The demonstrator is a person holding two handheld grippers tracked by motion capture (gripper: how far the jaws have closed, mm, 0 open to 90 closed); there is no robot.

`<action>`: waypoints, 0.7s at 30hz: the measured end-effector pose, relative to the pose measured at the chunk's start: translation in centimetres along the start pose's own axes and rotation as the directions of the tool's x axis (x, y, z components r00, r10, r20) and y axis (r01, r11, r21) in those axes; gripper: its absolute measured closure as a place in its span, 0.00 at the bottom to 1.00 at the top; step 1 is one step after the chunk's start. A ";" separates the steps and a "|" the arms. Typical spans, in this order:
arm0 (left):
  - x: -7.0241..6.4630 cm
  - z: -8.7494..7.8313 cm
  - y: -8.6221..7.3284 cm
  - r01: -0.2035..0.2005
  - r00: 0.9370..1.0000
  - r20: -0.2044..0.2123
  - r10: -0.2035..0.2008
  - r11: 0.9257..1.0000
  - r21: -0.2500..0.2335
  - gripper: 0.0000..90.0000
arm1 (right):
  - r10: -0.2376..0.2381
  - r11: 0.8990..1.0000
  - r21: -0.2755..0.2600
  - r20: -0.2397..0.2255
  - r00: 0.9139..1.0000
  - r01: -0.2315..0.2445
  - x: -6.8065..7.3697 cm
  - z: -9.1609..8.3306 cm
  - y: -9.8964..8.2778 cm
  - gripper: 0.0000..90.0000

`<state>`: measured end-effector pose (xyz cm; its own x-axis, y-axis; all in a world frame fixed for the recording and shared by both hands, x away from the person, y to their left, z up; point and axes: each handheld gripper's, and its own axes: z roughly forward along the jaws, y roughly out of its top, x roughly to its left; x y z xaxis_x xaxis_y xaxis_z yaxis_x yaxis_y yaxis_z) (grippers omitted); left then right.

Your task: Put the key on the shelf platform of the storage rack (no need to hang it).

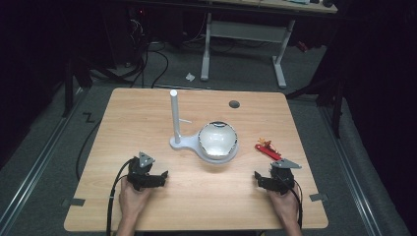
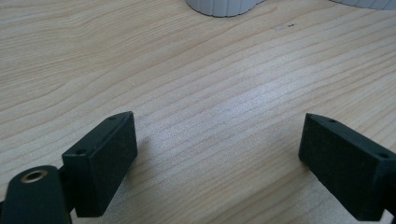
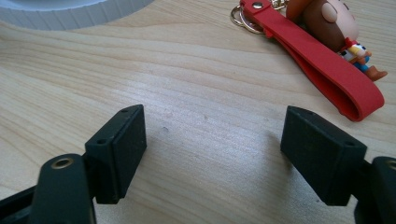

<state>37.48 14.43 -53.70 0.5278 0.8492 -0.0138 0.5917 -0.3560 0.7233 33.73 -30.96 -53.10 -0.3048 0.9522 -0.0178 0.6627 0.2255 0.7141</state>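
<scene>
Keychain [image 3: 327, 60] lies just ahead of the right gripper [image 3: 212, 149]; both grippers' fingers stand wide, empty. Approach its red strap low, squarely.

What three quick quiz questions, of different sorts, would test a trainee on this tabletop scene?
1. True or false: the right gripper is shut on the red keychain strap.
2. Which thing lies nearest the right gripper? A) the white stand B) the red keychain strap C) the bowl
3. Fill in: the left gripper has its jaws ____, with bare wooden table between them.

Key: 1 false, its jaws stand open and apart from the strap; 2 B; 3 open.
</scene>
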 end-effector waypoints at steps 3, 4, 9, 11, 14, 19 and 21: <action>0.0 0.0 0.0 0.000 1.000 0.000 0.000 1.000 0.000 0.13 | 0.004 1.000 -0.002 -0.002 1.000 -0.004 0.0 0.0 0.0 0.26; 0.0 0.0 0.0 0.001 1.000 0.001 -0.001 1.000 0.000 0.13 | 0.004 1.000 -0.002 -0.002 1.000 -0.004 0.0 0.0 0.0 0.26; 0.1 0.0 0.0 0.002 1.000 0.004 -0.002 1.000 -0.003 0.14 | 0.008 1.000 -0.007 0.001 1.000 -0.008 -0.1 -0.1 -0.1 0.31; 0.1 0.0 0.0 0.002 1.000 0.004 -0.002 1.000 -0.002 0.14 | 0.005 1.000 -0.007 -0.001 1.000 -0.005 -0.2 -0.1 -0.1 0.31; 0.1 0.0 0.0 0.004 1.000 0.003 -0.004 1.000 -0.002 0.14 | 0.001 1.000 -0.009 0.000 1.000 -0.001 -0.2 -0.2 -0.1 0.32; 0.1 0.0 0.0 0.004 1.000 0.002 -0.004 1.000 -0.003 0.14 | -0.011 1.000 -0.020 0.006 1.000 0.011 -0.3 -0.5 -0.4 0.40; 0.1 0.0 0.0 0.004 1.000 0.002 -0.004 1.000 -0.002 0.14 | -0.004 0.999 -0.037 0.006 1.000 0.004 -0.5 -0.8 -0.5 0.41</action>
<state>37.55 14.47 -53.69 0.5269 0.8498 -0.0181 0.5923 -0.3518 0.7248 32.98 -31.74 -52.91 -0.3029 0.9527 -0.0251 0.6355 0.2215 0.7396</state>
